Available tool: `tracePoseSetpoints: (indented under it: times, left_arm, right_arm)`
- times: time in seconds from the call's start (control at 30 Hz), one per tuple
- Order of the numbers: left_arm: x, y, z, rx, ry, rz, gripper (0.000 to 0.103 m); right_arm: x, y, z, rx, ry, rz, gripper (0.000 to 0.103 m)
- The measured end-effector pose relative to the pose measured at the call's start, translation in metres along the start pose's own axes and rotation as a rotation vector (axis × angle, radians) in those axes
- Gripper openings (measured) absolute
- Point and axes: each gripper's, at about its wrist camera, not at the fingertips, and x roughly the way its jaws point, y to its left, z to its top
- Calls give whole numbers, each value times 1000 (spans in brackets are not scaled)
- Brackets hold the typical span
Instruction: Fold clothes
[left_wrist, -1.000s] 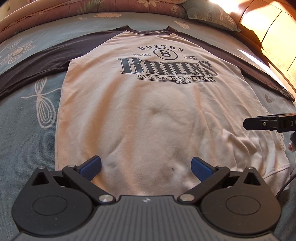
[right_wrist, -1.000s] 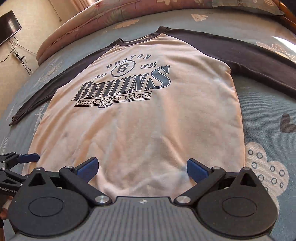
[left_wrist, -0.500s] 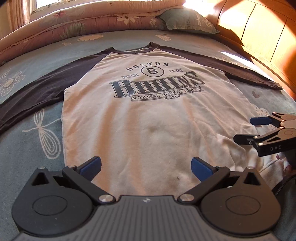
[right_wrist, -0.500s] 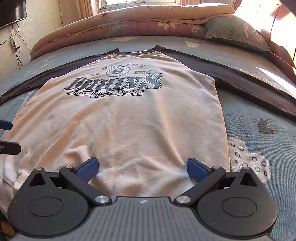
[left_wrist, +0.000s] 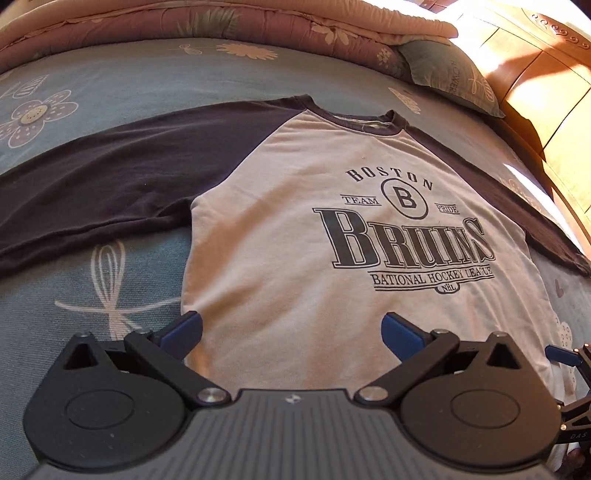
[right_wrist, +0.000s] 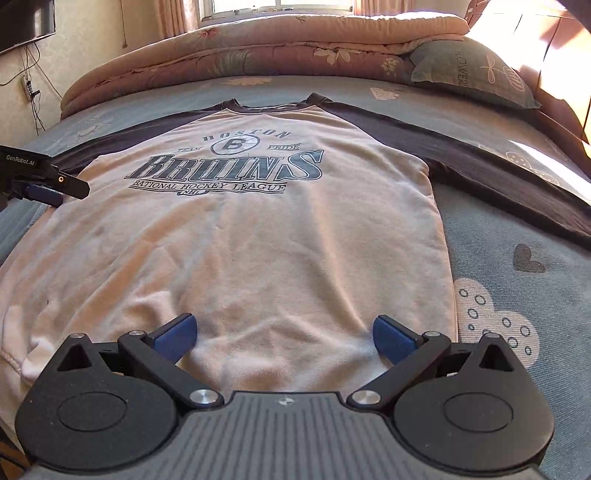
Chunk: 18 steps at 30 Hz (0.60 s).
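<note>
Bed (right_wrist: 517, 229) fills both views, covered by blue-grey sheet with flower and heart prints. Cream shirt (right_wrist: 258, 240) with dark sleeves lies flat at frame centre, front up, sleeves spread sideways. Rolled pink quilt (right_wrist: 258, 48) along top edge; grey pillow (right_wrist: 469, 70) upper right.

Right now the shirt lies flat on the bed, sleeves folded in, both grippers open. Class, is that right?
Not quite: the sleeves are spread out, not folded, as the right wrist view shows. The shirt does lie flat on the bed, both grippers open.
</note>
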Motion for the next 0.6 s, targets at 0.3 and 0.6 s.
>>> tracePoseSetpoints:
  times: [0.3, 0.6]
  left_arm:
    - [38, 32, 29, -129, -11, -9, 102]
    - [-2, -1, 16, -112, 52, -116, 102]
  right_arm:
    - [1, 0, 0, -6, -2, -5, 103]
    - [0, 2, 0, -8, -4, -9, 103]
